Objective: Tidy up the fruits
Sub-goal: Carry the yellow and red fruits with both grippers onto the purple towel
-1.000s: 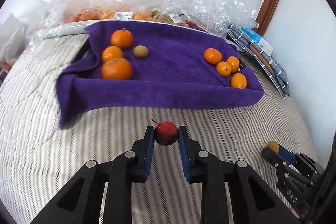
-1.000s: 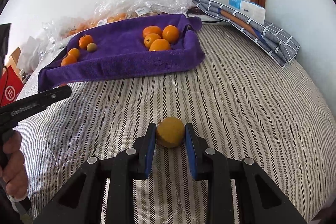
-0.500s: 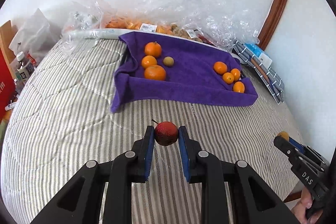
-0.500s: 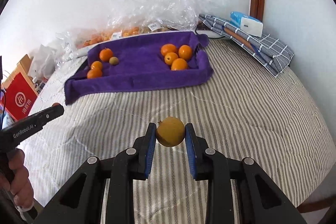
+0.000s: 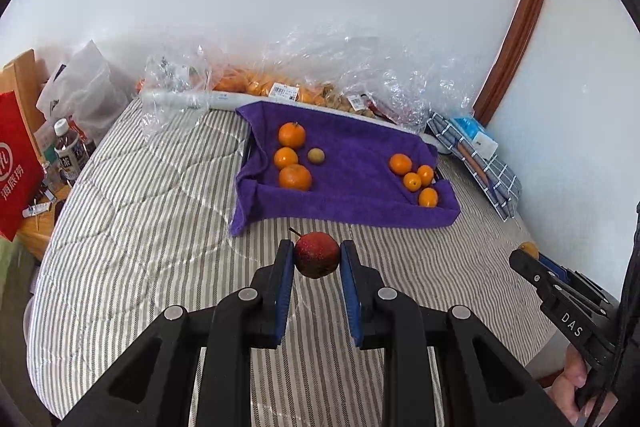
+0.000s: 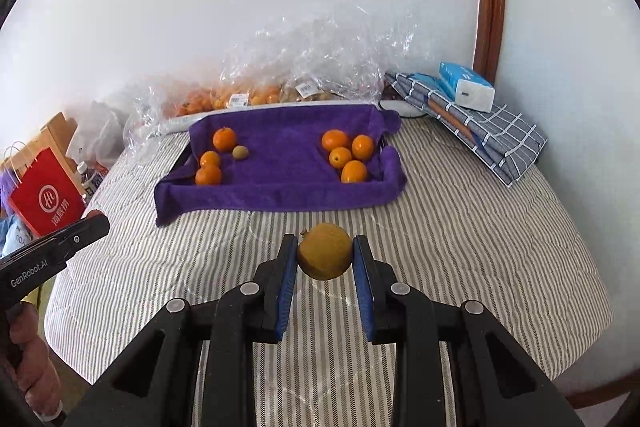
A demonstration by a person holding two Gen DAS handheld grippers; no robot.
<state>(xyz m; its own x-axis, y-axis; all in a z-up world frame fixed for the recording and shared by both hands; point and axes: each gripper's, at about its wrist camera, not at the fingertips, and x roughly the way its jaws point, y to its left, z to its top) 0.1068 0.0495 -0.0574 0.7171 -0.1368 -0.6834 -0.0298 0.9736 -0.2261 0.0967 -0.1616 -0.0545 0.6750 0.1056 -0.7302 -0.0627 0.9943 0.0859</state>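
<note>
My left gripper (image 5: 317, 255) is shut on a small red fruit (image 5: 316, 254) with a short stem, held above the striped cover. My right gripper (image 6: 325, 254) is shut on a round yellow-brown fruit (image 6: 325, 251). Ahead lies a tray lined with a purple towel (image 5: 352, 163) (image 6: 280, 163). On its left side sit three oranges (image 5: 294, 163) (image 6: 214, 159) and a small greenish-brown fruit (image 5: 316, 155) (image 6: 240, 152). On its right side sits a cluster of several small oranges (image 5: 416, 177) (image 6: 347, 153). Each gripper shows at the edge of the other's view.
Clear plastic bags of fruit (image 5: 288, 87) line the wall behind the tray. A folded checked cloth with a blue tissue pack (image 6: 466, 93) lies at the back right. A red paper bag (image 6: 44, 199) and bottles (image 5: 68, 151) stand off the left edge.
Both grippers have risen and drawn back from the tray with their fruits still gripped. The tray looks smaller and farther, and more of the cover and the left-side clutter shows.
</note>
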